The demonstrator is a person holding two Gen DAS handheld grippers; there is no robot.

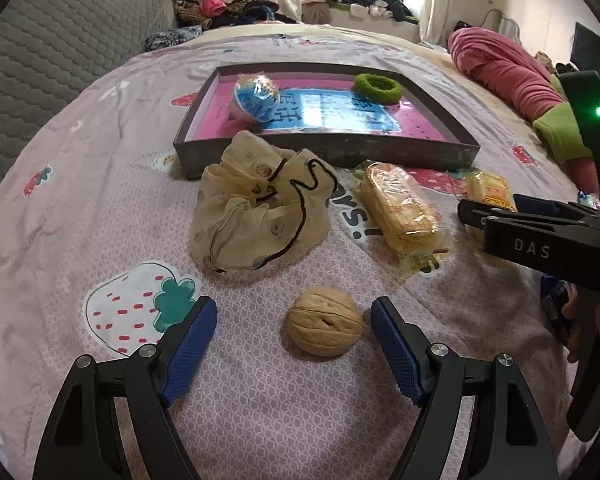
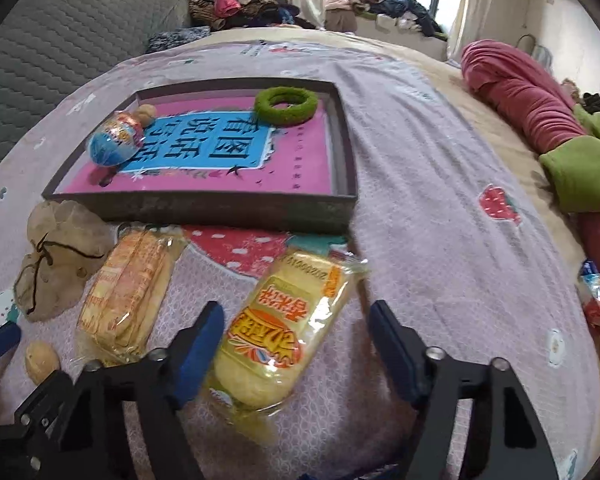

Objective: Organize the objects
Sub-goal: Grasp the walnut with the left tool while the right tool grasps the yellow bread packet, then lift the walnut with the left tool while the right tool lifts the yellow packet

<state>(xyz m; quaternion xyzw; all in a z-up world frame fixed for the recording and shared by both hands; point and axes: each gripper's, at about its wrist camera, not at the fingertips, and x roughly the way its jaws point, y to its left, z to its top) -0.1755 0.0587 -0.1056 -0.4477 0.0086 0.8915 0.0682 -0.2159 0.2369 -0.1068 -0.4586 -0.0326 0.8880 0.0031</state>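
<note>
A walnut (image 1: 324, 326) lies on the pink bedspread between the blue pads of my left gripper (image 1: 292, 312), which is open and not touching it. My right gripper (image 2: 296, 312) is open around a yellow snack pack (image 2: 276, 336); the left pad is close against the wrapper, the right pad stands apart. A second snack pack (image 1: 400, 208) and a beige drawstring pouch (image 1: 256, 212) lie in front of a dark shallow box (image 1: 324, 152). The box holds a pink book, a blue wrapped ball (image 2: 114, 140), a green ring (image 2: 286, 106) and a small walnut (image 2: 146, 114).
A rolled pink and green blanket (image 2: 548, 120) lies along the right side of the bed. A grey quilted cushion (image 1: 60, 48) stands at the left. Clothes are piled at the back by the window. Red and blue wrappers (image 2: 598, 304) sit at the right edge.
</note>
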